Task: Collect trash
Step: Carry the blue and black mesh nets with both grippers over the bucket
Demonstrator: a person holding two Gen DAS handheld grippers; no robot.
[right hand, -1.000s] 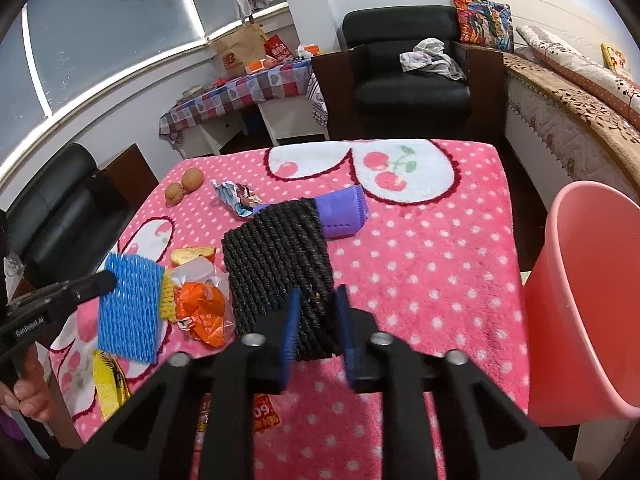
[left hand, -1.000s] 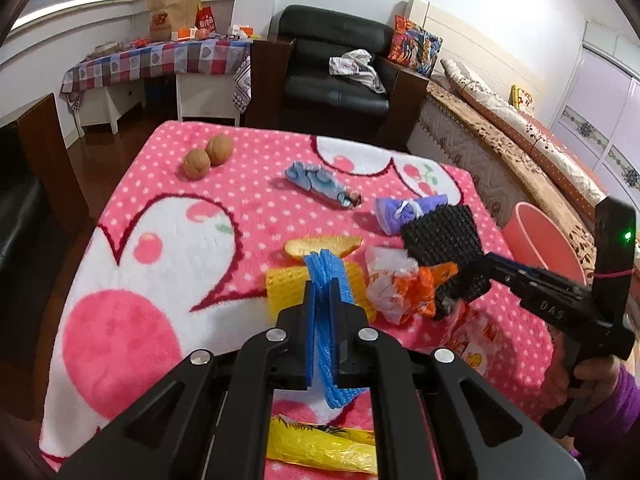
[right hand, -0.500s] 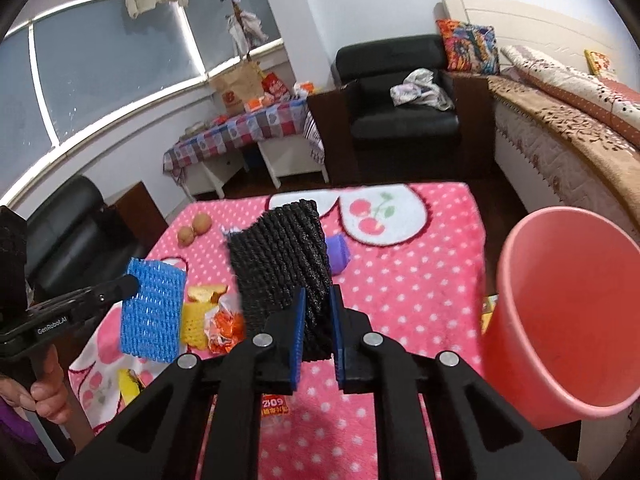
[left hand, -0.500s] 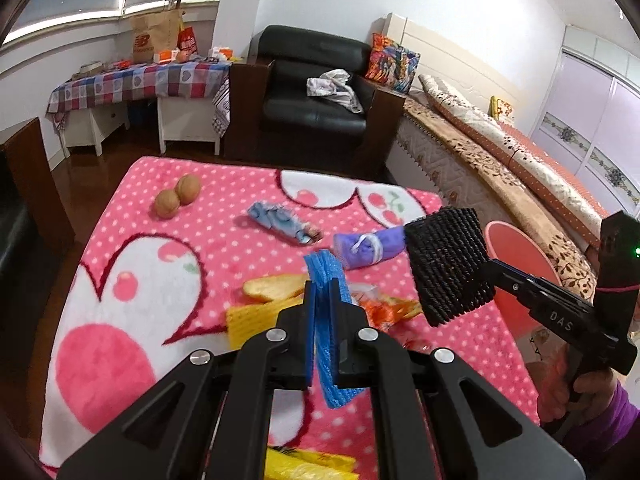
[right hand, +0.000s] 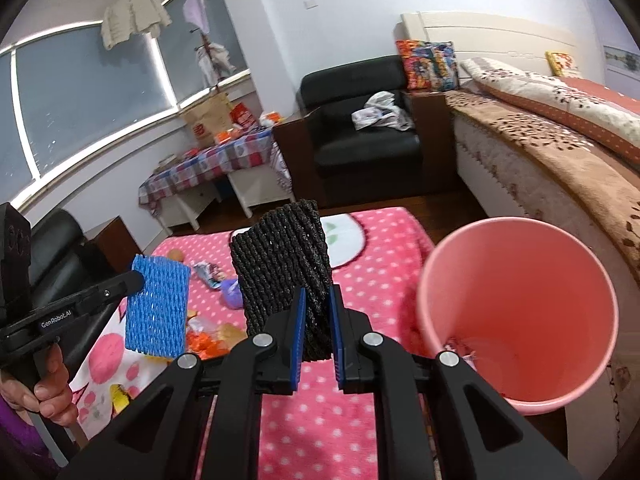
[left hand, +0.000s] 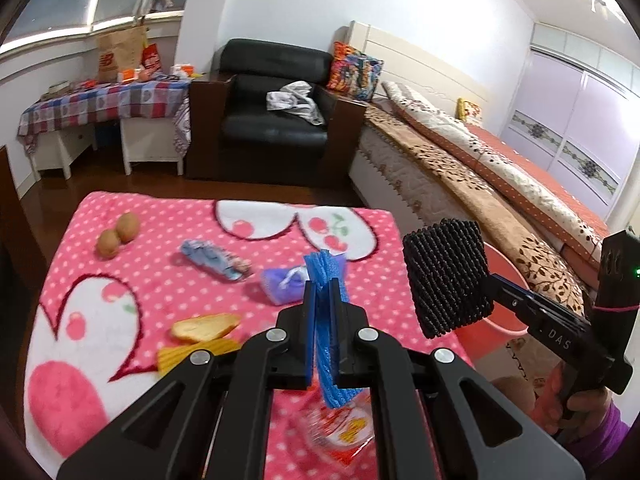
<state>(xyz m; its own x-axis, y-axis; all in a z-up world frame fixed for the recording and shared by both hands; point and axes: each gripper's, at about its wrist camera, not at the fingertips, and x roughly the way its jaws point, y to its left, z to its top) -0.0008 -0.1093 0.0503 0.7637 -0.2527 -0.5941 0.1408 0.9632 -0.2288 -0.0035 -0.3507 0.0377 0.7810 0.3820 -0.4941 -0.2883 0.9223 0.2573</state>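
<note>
Trash was held in both grippers at this moment. A black foam net sleeve (right hand: 286, 268) was clamped between the nearly shut jaws of the right gripper (right hand: 317, 332), and it was carried upright above the tabletop (right hand: 384, 252), close to the rim of the pink bin (right hand: 516, 312) that stood off the tabletop's edge beside the bed (right hand: 560, 140). A blue foam net sleeve (left hand: 326, 320) was pinched in the almost fully closed jaws of the left gripper (left hand: 322, 320), and it was held clear of the tabletop, farther from the bin than the black one.

More trash was left lying on the pink dotted cloth: a purple pouch (left hand: 286, 286), a printed blue wrapper (left hand: 214, 260), a slice of bread (left hand: 204, 326), a yellow corrugated piece (left hand: 196, 356) and a red and white packet (left hand: 344, 428) under the left gripper. Two brown round things (left hand: 119, 234), possibly nuts, were seen near the far corner.

The step in hand was judged to be the carrying of both sleeves to the bin. For the next move, the black sleeve would need to be brought fully over the bin's mouth before the jaws were opened, since so light a piece could be caught on the rim or dropped beside it. The blue sleeve would then have to be taken the same way.
</note>
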